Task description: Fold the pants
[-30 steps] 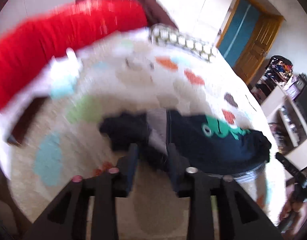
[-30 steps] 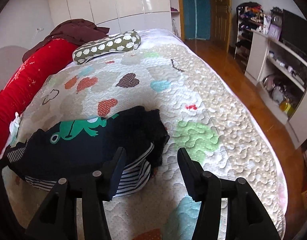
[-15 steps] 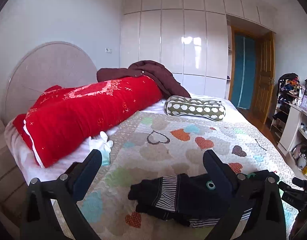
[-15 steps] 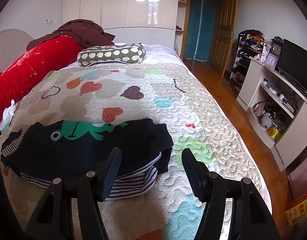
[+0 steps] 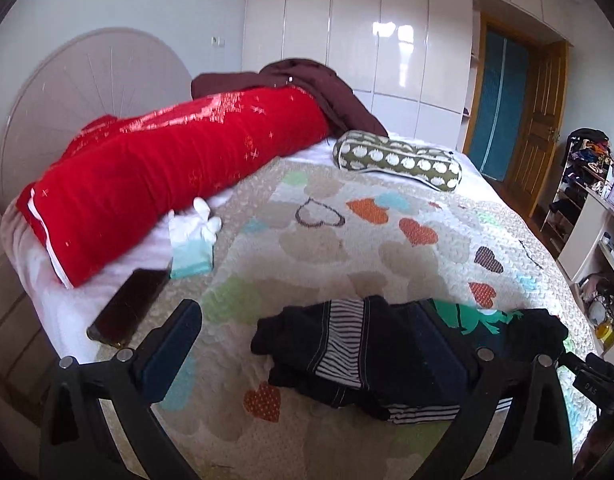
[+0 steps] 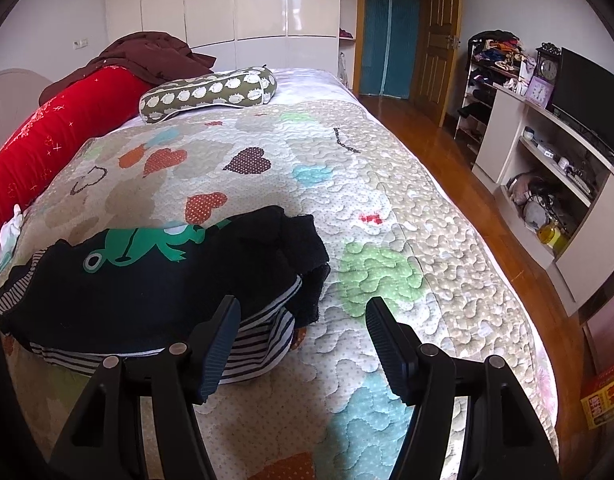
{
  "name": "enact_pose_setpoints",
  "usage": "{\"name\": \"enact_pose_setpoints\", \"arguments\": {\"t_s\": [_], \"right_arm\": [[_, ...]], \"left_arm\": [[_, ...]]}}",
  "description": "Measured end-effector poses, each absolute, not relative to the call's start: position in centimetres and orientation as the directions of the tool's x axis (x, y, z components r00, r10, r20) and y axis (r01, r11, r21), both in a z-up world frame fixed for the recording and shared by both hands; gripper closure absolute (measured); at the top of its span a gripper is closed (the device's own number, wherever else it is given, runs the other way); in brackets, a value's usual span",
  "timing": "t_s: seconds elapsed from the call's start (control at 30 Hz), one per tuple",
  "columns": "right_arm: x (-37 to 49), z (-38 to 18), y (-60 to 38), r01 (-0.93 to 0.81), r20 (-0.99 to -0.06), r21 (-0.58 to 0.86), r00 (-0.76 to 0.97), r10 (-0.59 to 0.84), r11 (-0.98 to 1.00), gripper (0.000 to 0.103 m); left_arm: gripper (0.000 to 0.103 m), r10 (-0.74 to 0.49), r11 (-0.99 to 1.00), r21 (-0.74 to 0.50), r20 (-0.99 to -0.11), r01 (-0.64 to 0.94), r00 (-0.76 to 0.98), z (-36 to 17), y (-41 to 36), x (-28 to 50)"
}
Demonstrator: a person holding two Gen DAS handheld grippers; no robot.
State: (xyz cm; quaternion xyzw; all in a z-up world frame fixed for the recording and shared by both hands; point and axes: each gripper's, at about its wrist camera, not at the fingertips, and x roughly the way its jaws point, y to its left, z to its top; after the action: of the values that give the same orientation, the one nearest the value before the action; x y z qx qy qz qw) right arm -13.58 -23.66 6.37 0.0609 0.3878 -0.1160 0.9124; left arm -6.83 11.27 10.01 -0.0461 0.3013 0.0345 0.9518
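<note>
Left wrist view: your left gripper [image 5: 311, 344] is spread wide, holding nothing; right gripper [image 6: 303, 336] likewise. Pants [image 6: 155, 280] lie bunched on the quilt [image 6: 387, 208] near the bed's front edge.

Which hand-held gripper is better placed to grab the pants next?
Probably the left hand-held gripper: it is open with the pants lying between its fingers. The right hand-held gripper, also open, has only the bundle's right end near its left finger.
</note>
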Motion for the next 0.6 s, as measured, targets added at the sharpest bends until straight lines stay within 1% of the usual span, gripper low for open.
{"name": "enact_pose_setpoints", "arguments": {"t_s": [0.07, 0.17, 0.3, 0.33, 0.4, 0.47, 0.53, 0.6], "right_arm": [[-13.6, 6.1, -24.2, 0.249, -0.734, 0.078, 0.669, -0.113, 0.965, 0.033], [-13.3, 5.4, -25.4, 0.239, -0.753, 0.207, 0.658, -0.001, 0.949, 0.033], [-13.1, 4.5, -26.3, 0.227, -0.753, 0.334, 0.648, 0.114, 0.915, 0.033], [-13.1, 4.3, -26.4, 0.210, -0.744, 0.377, 0.649, 0.160, 0.902, 0.033], [-13.0, 3.8, -26.4, 0.153, -0.702, 0.499, 0.648, 0.295, 0.853, 0.035], [-12.8, 3.1, -26.1, 0.092, -0.639, 0.625, 0.630, 0.441, 0.775, 0.040], [-12.3, 2.4, -25.5, 0.062, -0.594, 0.702, 0.601, 0.535, 0.710, 0.045], [-11.7, 1.7, -24.6, 0.055, -0.579, 0.731, 0.578, 0.575, 0.681, 0.045]], "left_arm": [[0.000, 0.028, 0.992, -0.079, -0.599, -0.094, 0.800, 9.4, 11.5, -6.4], [0.000, 0.013, 0.991, -0.098, -0.627, -0.095, 0.779, 8.5, 12.0, -5.8], [0.000, -0.004, 0.989, -0.112, -0.659, -0.092, 0.752, 7.1, 12.3, -5.2], [0.000, -0.013, 0.989, -0.120, -0.672, -0.091, 0.741, 6.6, 12.4, -4.9], [0.000, -0.036, 0.986, -0.145, -0.688, -0.088, 0.724, 5.9, 12.7, -4.6], [0.000, -0.083, 0.978, -0.194, -0.705, -0.078, 0.704, 5.1, 13.1, -4.3], [0.000, -0.143, 0.963, -0.260, -0.718, -0.072, 0.681, 4.4, 13.6, -4.1], [0.000, -0.182, 0.949, -0.305, -0.723, -0.072, 0.666, 4.0, 14.1, -4.1]]}}
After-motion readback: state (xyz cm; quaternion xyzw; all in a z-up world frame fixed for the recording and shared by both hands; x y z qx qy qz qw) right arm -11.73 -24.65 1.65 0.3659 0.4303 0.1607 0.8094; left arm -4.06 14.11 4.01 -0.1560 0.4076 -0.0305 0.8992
